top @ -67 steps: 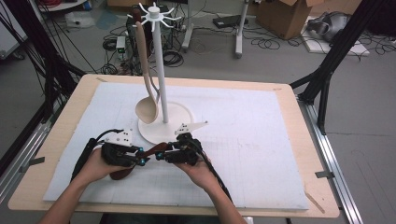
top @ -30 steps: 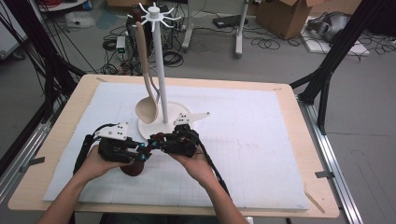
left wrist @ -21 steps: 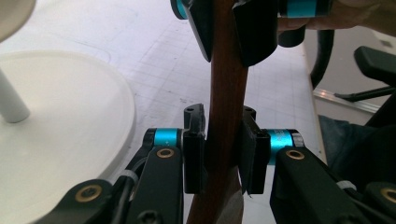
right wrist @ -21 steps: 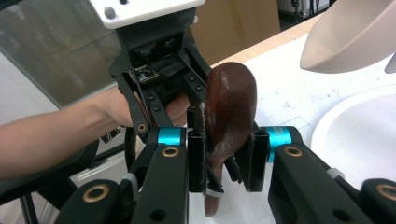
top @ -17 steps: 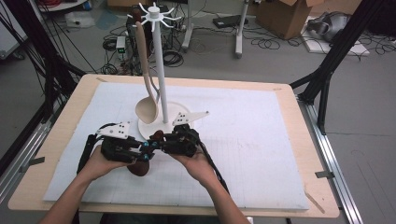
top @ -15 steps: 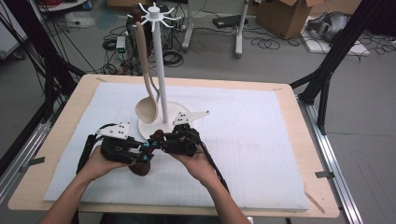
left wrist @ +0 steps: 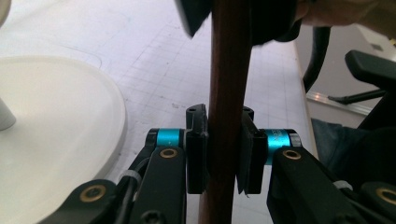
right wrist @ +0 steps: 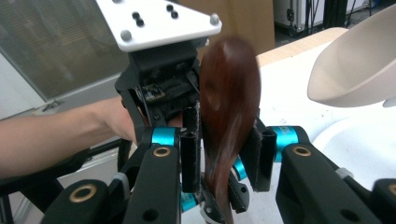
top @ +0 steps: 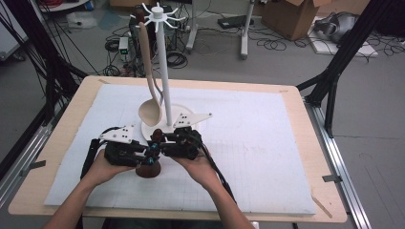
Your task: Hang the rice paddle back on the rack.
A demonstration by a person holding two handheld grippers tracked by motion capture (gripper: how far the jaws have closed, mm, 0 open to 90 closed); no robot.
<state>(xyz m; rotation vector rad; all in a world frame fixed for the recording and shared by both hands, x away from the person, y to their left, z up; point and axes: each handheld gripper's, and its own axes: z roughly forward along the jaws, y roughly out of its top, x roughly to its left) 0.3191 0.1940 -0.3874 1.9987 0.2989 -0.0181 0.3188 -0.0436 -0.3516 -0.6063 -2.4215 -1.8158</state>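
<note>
The left gripper [top: 149,153] is clamping the handle of the dark wooden spoon [top: 147,168] between its pads [left wrist: 198,149], its jaws having just been closing further on it. The right gripper [top: 162,145] is bracketing the spoon bowl [right wrist: 229,112], its jaws having just been opening, and pad contact cannot be confirmed. The spoon is sitting between both grippers, just in front of the rack base [top: 191,126]. Compared with two seconds ago, both hands are standing closer to the rack, suggesting a regrip before hanging beside the pale ladle [top: 149,107]
</note>
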